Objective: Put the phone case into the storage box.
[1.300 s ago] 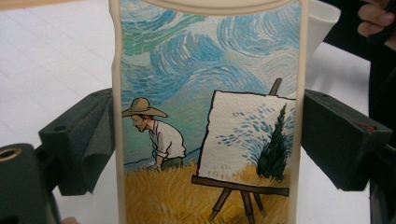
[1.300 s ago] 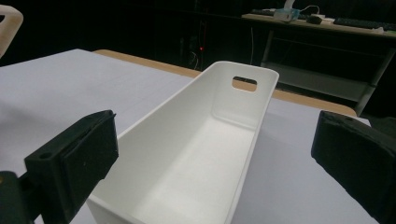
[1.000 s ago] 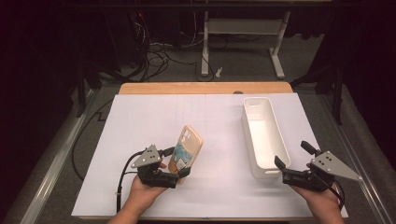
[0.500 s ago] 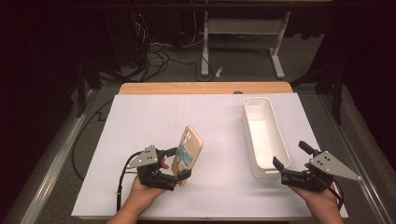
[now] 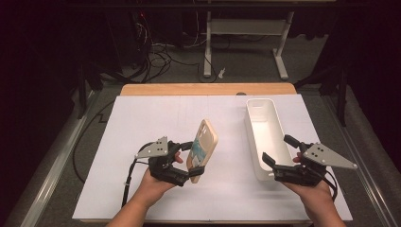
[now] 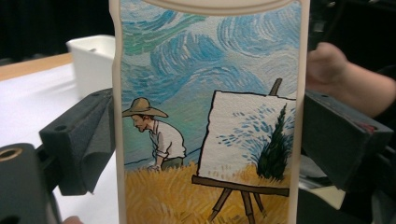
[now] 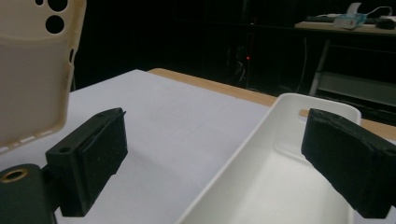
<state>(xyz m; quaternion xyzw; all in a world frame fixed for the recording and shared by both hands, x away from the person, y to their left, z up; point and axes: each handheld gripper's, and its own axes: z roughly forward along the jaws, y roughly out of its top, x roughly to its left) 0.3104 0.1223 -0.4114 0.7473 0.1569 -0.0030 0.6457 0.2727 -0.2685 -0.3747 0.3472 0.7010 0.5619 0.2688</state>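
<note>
High view shows the white table (image 5: 142, 142), the largest item, carrying 1 white bin (image 5: 265, 137) on its right half and 1 phone case (image 5: 204, 147) held above its middle. The left gripper (image 5: 191, 158) grips the case by its 2 long edges near the lower end, so the case stands nearly upright and clear of the table. Left gripper view confirms both pads pressing on the side rims of the case (image 6: 210, 116), with the painted side facing the camera. The right gripper (image 5: 276, 151) hovers at the near end of the bin; its jaws have just been closing slightly, yet stand wide apart with nothing between them.

Judged step: carry the case to the bin.
1. Keep the grip firm; the case is thin and may twist between the pads.
2. Lift enough for the lower edge to clear the bin wall.
3. Move right, lay the long axis of the case along the bin, then lower.
4. Hold the right gripper beside the bin wall to steady it if it slides.

Count: 1 table, 1 bin, 1 case, 2 grippers.
</note>
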